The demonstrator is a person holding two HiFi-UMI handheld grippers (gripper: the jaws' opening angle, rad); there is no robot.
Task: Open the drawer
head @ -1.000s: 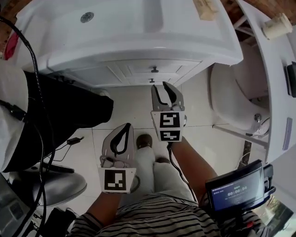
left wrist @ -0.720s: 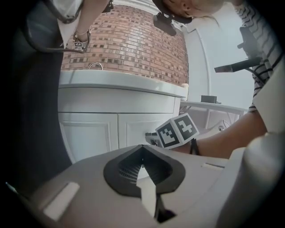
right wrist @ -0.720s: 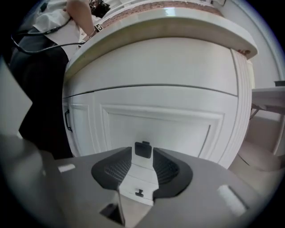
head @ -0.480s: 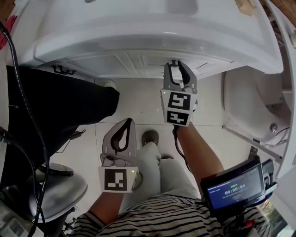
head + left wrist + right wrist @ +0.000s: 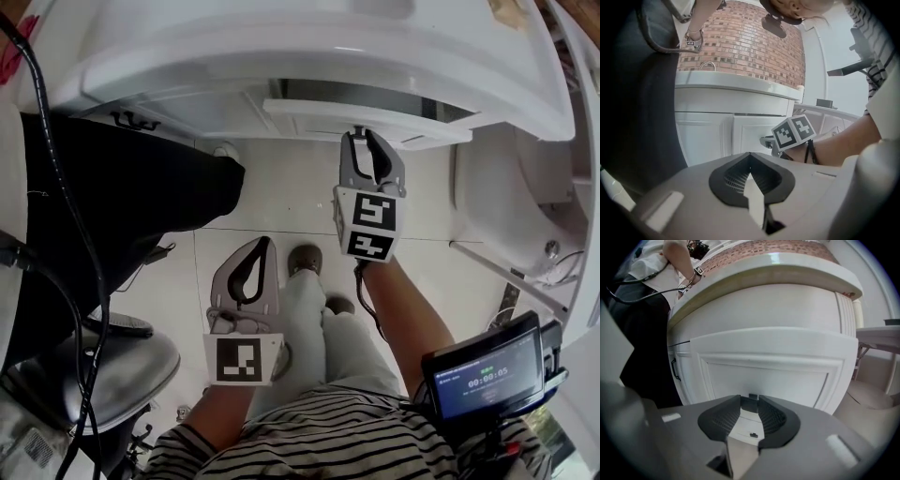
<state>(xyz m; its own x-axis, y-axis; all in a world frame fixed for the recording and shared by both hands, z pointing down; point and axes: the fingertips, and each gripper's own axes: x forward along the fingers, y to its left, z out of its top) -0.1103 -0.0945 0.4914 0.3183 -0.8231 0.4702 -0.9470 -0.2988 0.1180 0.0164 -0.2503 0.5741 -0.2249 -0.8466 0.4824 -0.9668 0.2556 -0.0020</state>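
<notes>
White panelled drawer (image 5: 356, 114) juts partly out of the white vanity (image 5: 281, 56) at frame top. Its small dark knob (image 5: 752, 396) sits pinched between the right gripper's (image 5: 365, 139) closing jaws. The left gripper (image 5: 262, 246) is lower left, farther off, with its jaws pressed together.

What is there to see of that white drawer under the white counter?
The white drawer looks like painted wood, with a raised frame panel on its front. It stands partly pulled out of the white cabinet, level, leaving a dark gap behind its front. The right gripper has its jaws closing on the small dark knob at the front's middle. Nothing else touches it.
</notes>
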